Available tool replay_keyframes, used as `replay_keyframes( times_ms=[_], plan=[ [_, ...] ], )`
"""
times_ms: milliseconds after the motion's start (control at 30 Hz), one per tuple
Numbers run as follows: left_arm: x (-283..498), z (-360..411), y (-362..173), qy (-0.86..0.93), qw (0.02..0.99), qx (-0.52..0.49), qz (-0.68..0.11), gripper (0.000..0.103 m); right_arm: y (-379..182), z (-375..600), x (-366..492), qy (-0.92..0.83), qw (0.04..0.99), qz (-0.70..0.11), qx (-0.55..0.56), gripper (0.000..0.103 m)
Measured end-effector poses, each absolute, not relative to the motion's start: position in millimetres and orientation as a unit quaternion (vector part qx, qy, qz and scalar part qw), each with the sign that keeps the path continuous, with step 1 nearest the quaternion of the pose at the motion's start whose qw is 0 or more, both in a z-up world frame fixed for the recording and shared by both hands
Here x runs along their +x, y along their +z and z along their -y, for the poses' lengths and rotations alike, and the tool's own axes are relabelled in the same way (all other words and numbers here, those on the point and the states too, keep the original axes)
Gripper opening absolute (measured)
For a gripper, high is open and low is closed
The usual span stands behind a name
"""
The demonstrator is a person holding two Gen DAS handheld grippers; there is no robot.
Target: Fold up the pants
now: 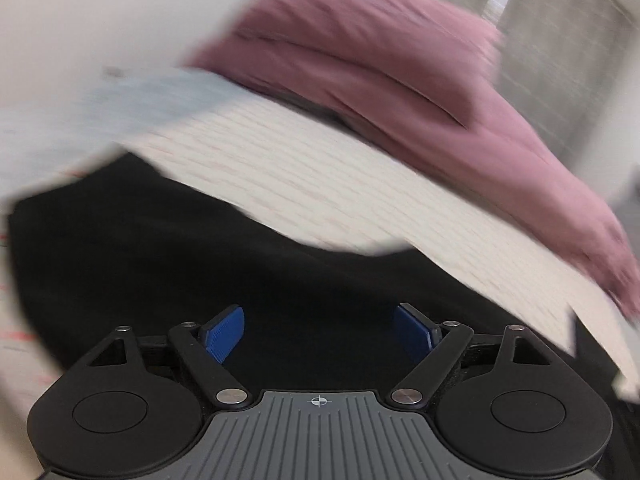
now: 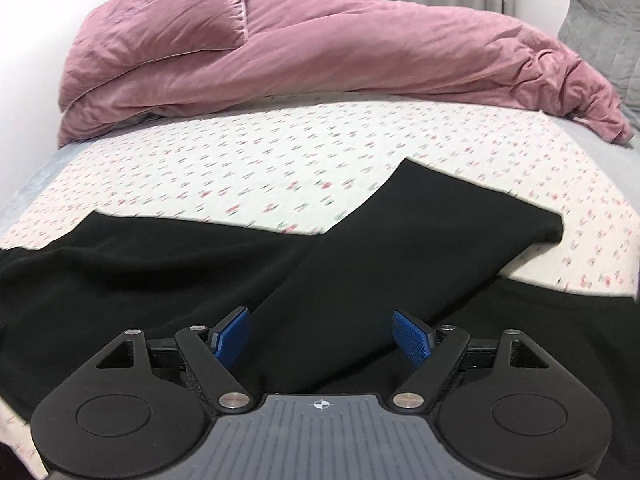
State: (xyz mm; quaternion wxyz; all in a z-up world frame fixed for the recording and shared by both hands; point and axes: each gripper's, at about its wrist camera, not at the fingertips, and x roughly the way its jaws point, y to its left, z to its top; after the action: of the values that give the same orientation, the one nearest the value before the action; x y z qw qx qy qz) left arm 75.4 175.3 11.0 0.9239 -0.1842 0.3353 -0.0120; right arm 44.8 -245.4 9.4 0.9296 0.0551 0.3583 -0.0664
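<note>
Pants (image 2: 280,272), one black pair, lie spread on the bed's floral sheet (image 2: 248,160), on the near side of the single pink duvet (image 2: 320,52) heaped behind them, one leg already angled across the other. Left tool (image 1: 319,334) and right tool (image 2: 321,338) both hover over the black cloth with blue pads apart, holding nothing. To fold cleanly, I'd pinch the hem corners, lift together and keep the edges aligned. One grey pillow (image 2: 600,20) sits beside the duvet.

Black pants (image 2: 400,248) on a white sheet (image 2: 240,168) (tiny red-green sprigs); mauve duvet (image 2: 320,52), blue-padded tongs (image 2: 320,340).
</note>
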Motion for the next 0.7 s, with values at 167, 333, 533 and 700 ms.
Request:
replay_keyframes(
  times_ms=[167,333,533,700],
  plan=[
    [93.3,-95.3,-0.7,-0.149,0.905,-0.138,-0.374,0.084,7.3,268.1,72.1,-0.083,0.932,-0.345,0.077,0.079],
    [91.6,-28.5,-7.2,-0.273,0.878,-0.106,-0.378,0.084,-3.6,282.4,95.6,-0.085,0.932,-0.339,0.093,0.075],
    [91.4,9.5,-13.8,-0.382,0.831,-0.138,-0.381,0.081,-13.4,285.3,122.2,-0.084,0.931,-0.344,0.09,0.068],
    [94.1,27.0,-19.0,-0.432,0.798,-0.153,-0.39,0.073,-20.6,285.0,137.8,-0.086,0.932,-0.339,0.096,0.064]
  ],
)
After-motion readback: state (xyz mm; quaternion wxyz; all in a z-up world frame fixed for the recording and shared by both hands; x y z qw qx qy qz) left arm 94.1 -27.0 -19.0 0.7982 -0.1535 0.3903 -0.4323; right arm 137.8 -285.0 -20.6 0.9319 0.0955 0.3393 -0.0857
